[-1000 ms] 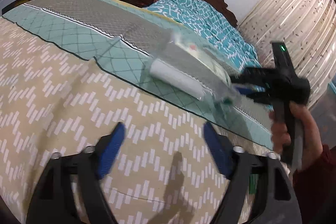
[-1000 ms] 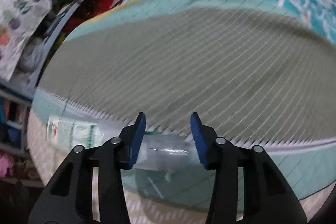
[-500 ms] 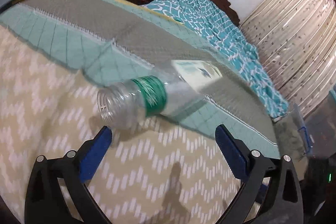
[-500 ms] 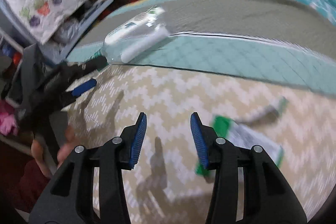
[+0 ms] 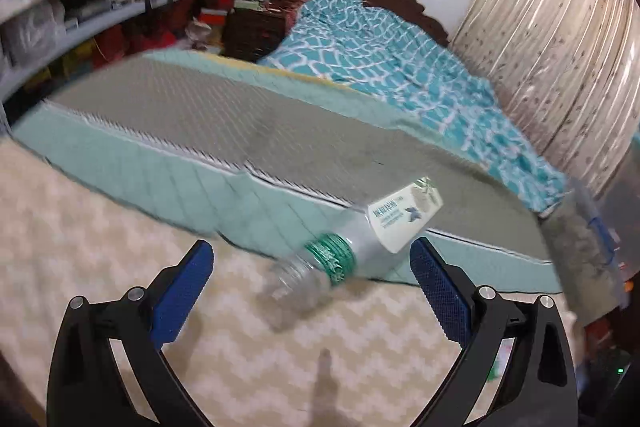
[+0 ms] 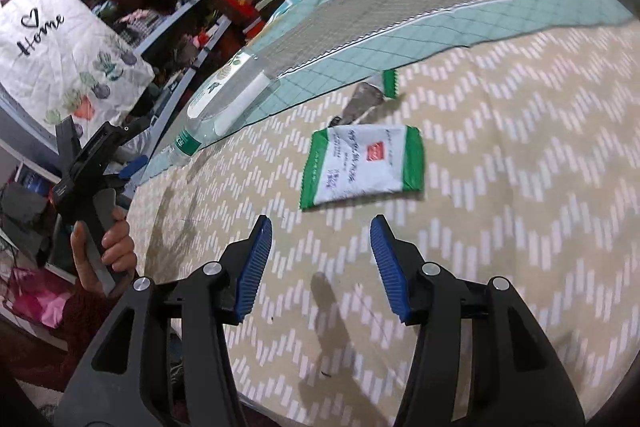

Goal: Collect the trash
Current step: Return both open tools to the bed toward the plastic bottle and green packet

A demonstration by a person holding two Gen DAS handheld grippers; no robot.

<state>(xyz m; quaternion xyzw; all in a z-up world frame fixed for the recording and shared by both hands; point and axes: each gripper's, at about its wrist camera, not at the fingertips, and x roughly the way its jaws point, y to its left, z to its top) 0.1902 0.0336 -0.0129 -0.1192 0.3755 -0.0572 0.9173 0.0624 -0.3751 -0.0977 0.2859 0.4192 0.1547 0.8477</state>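
Clear plastic bottle (image 5: 360, 251) lies on its side on the zigzag bedspread (image 5: 80, 247), uncapped neck toward the wide-open left gripper (image 5: 308, 291). From the right wrist, the right gripper (image 6: 320, 263) gapes above a green-edged wrapper (image 6: 364, 165); a smaller, blurred, perhaps foil scrap (image 6: 366, 99) lies beyond.

We see a big bed (image 6: 500, 155) with a tan zigzag cover. On it lie a clear plastic bottle (image 5: 360, 247) on its side, a white and green wrapper (image 6: 362, 165), and a small torn wrapper (image 6: 370, 97) just behind that one. A teal blanket (image 5: 400, 67) lies farther back on the bed.
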